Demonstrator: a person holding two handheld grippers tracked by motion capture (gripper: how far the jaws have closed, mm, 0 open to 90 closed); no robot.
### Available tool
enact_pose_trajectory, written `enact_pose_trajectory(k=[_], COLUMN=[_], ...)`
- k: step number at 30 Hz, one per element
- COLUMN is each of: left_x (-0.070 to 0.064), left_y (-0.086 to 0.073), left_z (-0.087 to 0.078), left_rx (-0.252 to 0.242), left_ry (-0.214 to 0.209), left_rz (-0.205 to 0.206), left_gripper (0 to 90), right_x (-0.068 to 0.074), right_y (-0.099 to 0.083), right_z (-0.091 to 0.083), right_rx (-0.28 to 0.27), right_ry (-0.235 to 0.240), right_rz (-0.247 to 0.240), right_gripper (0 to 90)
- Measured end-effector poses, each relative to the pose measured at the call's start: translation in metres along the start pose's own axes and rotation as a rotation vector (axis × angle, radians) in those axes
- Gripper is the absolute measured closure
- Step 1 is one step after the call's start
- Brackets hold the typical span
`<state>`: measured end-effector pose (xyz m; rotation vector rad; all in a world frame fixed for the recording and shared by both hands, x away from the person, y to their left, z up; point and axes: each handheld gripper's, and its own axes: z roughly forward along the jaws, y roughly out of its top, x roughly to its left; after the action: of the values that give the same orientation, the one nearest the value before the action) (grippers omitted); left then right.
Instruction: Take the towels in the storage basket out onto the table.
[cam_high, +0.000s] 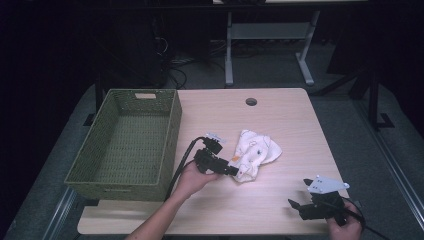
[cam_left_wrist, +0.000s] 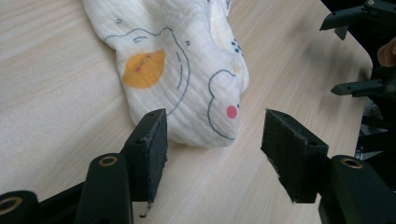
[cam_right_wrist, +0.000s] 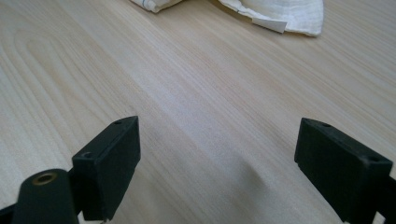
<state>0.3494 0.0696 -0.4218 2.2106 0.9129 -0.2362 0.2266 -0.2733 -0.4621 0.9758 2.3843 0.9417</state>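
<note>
Near the table's (cam_high: 280, 200) front right edge, the right tongs (cam_high: 299, 199) hover spread wide over bare wood. Farther in, at centre, the left tongs (cam_high: 235, 171) gape at the near end of a crumpled white cloth (cam_high: 255, 150) printed with cartoon animals. On the left stands a green woven basket (cam_high: 170, 145), nothing inside.

Table: light wood table (cam_high: 290, 125) filled the middle of the high view, a round hole (cam_high: 251, 102) near its far edge.
Basket: green woven basket (cam_high: 172, 130) sat at the table's left.
Cloth: white printed cloth (cam_high: 255, 150) lay crumpled around centre, right of the basket.
</note>
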Motion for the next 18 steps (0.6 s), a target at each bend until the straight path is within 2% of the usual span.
enact_pose_trajectory(k=[4, 9, 12, 18], left_x=[-0.003, -0.004, -0.005, -0.007], left_y=[-0.004, -0.013, -0.017, -0.026], left_z=[-0.001, -0.002, -0.003, -0.006], left_rx=[-0.003, -0.017, -0.013, -0.031], left_ry=[0.005, -0.016, -0.004, -0.012], left_rz=[0.012, -0.002, 0.013, 0.011], left_gripper=[36.6, 34.9, 34.0, 32.7], right_x=[0.0, -0.001, 0.0, 0.0], right_y=[0.0, 0.0, 0.0, 0.0], right_z=[0.0, 0.0, 0.0, 0.001], right_rx=[0.0, 0.002, 0.003, 0.006], right_ry=[0.0, -0.005, -0.003, -0.002], right_rz=[0.003, 0.0, 0.003, 0.003], right_gripper=[14.0, 14.0, 13.9, 14.0])
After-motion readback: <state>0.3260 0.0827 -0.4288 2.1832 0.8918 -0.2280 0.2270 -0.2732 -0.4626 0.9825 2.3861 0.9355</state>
